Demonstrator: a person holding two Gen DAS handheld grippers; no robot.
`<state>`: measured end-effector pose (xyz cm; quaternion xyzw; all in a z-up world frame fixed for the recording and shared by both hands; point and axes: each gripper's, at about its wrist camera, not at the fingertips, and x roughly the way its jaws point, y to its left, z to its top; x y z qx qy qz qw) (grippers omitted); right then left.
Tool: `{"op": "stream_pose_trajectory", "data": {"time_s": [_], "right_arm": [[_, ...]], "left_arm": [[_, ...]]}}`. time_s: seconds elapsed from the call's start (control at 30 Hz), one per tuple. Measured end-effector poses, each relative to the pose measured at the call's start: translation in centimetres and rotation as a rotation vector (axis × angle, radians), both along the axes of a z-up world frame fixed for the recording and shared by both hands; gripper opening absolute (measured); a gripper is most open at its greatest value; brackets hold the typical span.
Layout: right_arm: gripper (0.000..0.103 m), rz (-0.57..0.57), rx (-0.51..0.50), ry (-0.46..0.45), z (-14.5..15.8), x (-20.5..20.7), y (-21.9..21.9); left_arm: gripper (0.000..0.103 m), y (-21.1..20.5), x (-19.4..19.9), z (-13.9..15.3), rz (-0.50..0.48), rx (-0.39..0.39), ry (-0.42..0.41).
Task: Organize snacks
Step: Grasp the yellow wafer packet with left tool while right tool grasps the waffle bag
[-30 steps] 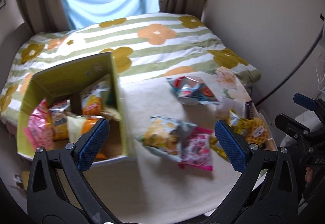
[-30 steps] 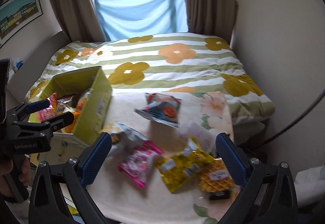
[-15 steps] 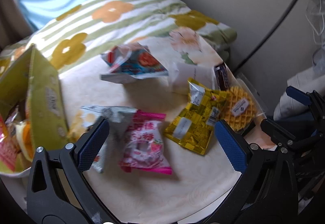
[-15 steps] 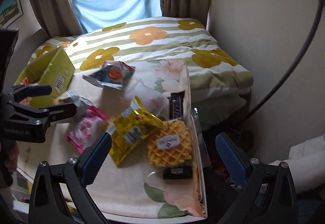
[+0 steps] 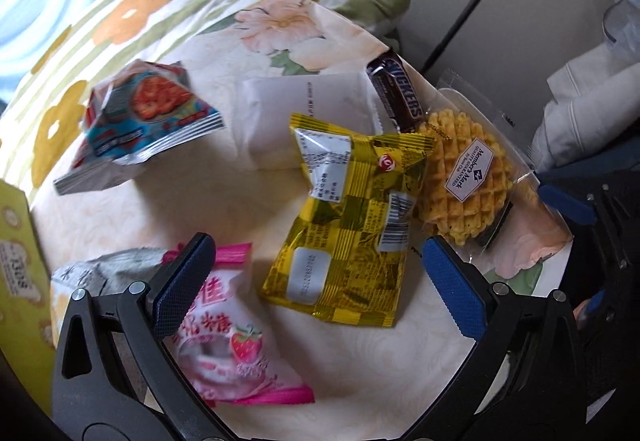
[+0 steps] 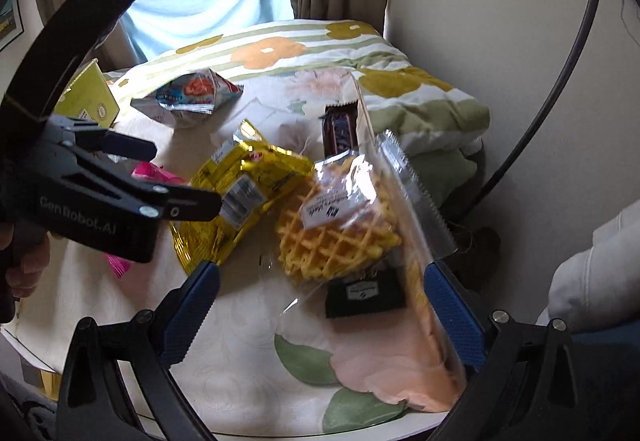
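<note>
Waffle pack (image 6: 340,217) is lying at the table's (image 6: 240,321) right edge, touching the yellow packet (image 6: 240,193), and your right gripper (image 6: 320,309) is closing its spread jaws around it, pads not yet pressing. Clear wrap is looking slippery and the waffle brittle, so you are better taking it across the middle, gently. Your left gripper (image 5: 316,281) is hanging spread over the yellow packet
</note>
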<state>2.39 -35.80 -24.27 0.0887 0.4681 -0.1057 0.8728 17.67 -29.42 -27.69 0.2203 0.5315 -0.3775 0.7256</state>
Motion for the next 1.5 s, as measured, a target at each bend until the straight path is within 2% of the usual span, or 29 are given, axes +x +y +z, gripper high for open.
{"op": "stream_pose_trajectory", "data": {"time_s": [0.17,0.27,0.37,0.4,0.5,0.57,0.63,0.7,0.97,1.07,1.27,1.5], "right_arm": [[0.087,-0.026,0.047,0.012,-1.6,0.2,0.1],[0.086,-0.035,0.049,0.015,-2.1,0.3,0.3],[0.086,-0.047,0.044,0.013,-2.4,0.4,0.5],[0.086,-0.051,0.042,0.012,-2.5,0.5,0.5],[0.086,-0.062,0.041,0.009,-2.7,0.6,0.5],[0.086,-0.066,0.039,0.005,-2.7,0.6,0.4],[0.086,-0.067,0.036,0.000,-2.7,0.6,0.4],[0.086,-0.067,0.037,-0.005,-2.8,0.7,0.2],[0.086,-0.090,0.053,-0.016,-2.6,0.9,0.0],[0.081,-0.119,0.103,-0.010,-2.3,1.4,-0.6],[0.080,-0.209,0.204,-0.024,-1.9,2.7,-2.2],[0.079,-0.280,0.165,0.033,-2.3,4.7,-2.5]], "left_arm": [[0.100,-1.2,0.0,-1.0,-0.049,0.018,0.009],[0.095,-1.8,-0.3,-1.8,-0.074,0.038,0.016],[0.086,-2.2,-0.5,-2.6,-0.085,0.058,0.023],[0.077,-2.3,-0.6,-2.8,-0.088,0.060,0.030],[0.074,-2.3,-0.8,-3.2,-0.099,0.065,0.020],[0.068,-2.3,-0.9,-3.3,-0.104,0.063,0.012],[0.057,-2.1,-0.7,-3.2,-0.098,0.063,0.000],[0.055,-1.8,-0.7,-2.9,-0.086,0.054,-0.005],[0.054,-0.4,0.0,-0.6,-0.044,0.003,-0.029],[0.054,0.1,0.5,0.1,-0.023,-0.012,-0.025],[0.054,1.0,1.5,1.6,0.001,-0.033,-0.040],[0.054,1.5,2.2,1.8,0.019,-0.041,-0.034]]}}
